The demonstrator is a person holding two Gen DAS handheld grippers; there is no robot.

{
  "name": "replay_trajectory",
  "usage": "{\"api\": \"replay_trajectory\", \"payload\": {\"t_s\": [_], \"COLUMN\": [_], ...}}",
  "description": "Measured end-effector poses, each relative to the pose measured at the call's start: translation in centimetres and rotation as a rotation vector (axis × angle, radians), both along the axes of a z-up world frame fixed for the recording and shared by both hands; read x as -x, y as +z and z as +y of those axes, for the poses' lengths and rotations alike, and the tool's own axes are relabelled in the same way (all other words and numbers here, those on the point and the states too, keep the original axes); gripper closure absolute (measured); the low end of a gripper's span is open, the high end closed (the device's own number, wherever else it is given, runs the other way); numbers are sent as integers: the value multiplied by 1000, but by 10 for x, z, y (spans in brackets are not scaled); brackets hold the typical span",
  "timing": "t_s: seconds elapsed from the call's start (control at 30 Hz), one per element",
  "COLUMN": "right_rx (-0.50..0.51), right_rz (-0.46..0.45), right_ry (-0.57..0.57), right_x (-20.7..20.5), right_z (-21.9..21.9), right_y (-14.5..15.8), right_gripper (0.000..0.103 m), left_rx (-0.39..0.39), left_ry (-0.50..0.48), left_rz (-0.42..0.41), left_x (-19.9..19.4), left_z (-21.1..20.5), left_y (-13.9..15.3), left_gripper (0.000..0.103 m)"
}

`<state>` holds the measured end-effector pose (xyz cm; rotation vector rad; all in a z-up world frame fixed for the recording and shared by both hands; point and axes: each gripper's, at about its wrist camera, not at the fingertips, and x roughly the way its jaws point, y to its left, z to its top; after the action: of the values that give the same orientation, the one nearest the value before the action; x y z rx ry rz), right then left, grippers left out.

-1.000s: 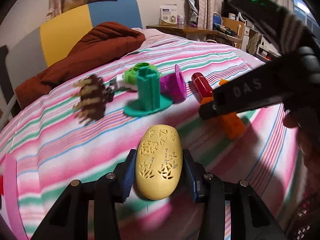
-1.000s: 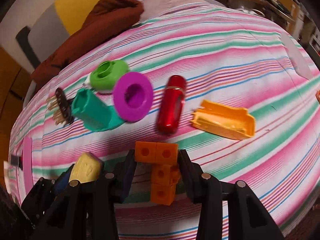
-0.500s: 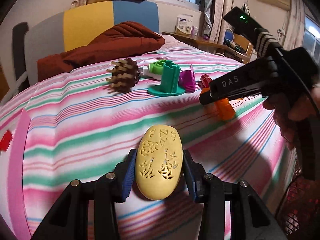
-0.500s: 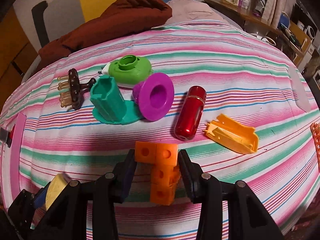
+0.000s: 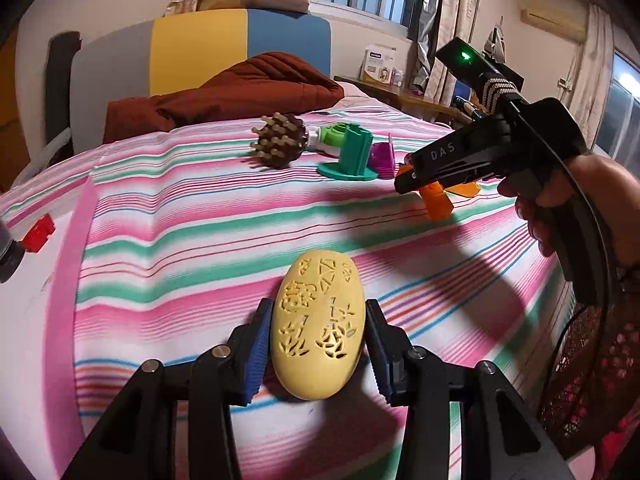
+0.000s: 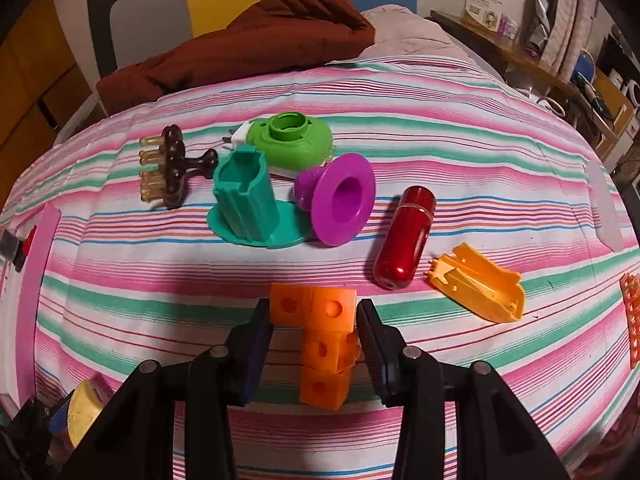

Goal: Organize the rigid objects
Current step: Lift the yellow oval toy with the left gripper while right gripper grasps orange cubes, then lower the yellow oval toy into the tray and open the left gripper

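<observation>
My left gripper [image 5: 318, 308] is shut on a yellow egg-shaped shell with cut-out patterns [image 5: 318, 332], held above the striped bedspread [image 5: 192, 240]. My right gripper [image 6: 314, 308] is shut on an orange piece of joined cubes [image 6: 324, 340], which hangs between its pads above the cloth. In the left wrist view the right gripper [image 5: 406, 186] comes in from the right in a person's hand [image 5: 560, 208], with the orange cubes [image 5: 438, 204] below its tip. The yellow shell [image 6: 82, 412] also shows at the lower left of the right wrist view.
A cluster lies beyond the right gripper: a brown pegged comb [image 6: 172, 168], a teal holder [image 6: 248, 208], a green round part [image 6: 292, 140], a purple funnel [image 6: 344, 200], a red capsule [image 6: 404, 240], an orange-yellow tray piece [image 6: 480, 288]. A brown quilt [image 6: 248, 40] lies behind.
The left gripper has drawn back from the cluster with the yellow shell, so the objects look farther off. The right gripper has rolled level, still holding the orange cubes.
</observation>
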<state>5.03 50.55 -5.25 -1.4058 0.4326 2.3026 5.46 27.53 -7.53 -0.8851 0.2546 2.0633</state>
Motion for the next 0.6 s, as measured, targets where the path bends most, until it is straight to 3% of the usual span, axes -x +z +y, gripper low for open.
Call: {"api": "replay_trajectory", "payload": {"t_s": [0.33, 0.6], "right_rx": [-28, -31], "right_rz": [-21, -18], "right_ry": [36, 54], "right_x": [6, 4], "right_z": [-5, -8], "right_y": [-4, -2], "right_gripper": [60, 60], "left_rx": [-64, -135], "left_ry": [93, 171], "left_rz": [-69, -34], "left_x": [13, 20], "left_z": [-39, -78], "left_y": [6, 34], "left_gripper": [58, 58]}}
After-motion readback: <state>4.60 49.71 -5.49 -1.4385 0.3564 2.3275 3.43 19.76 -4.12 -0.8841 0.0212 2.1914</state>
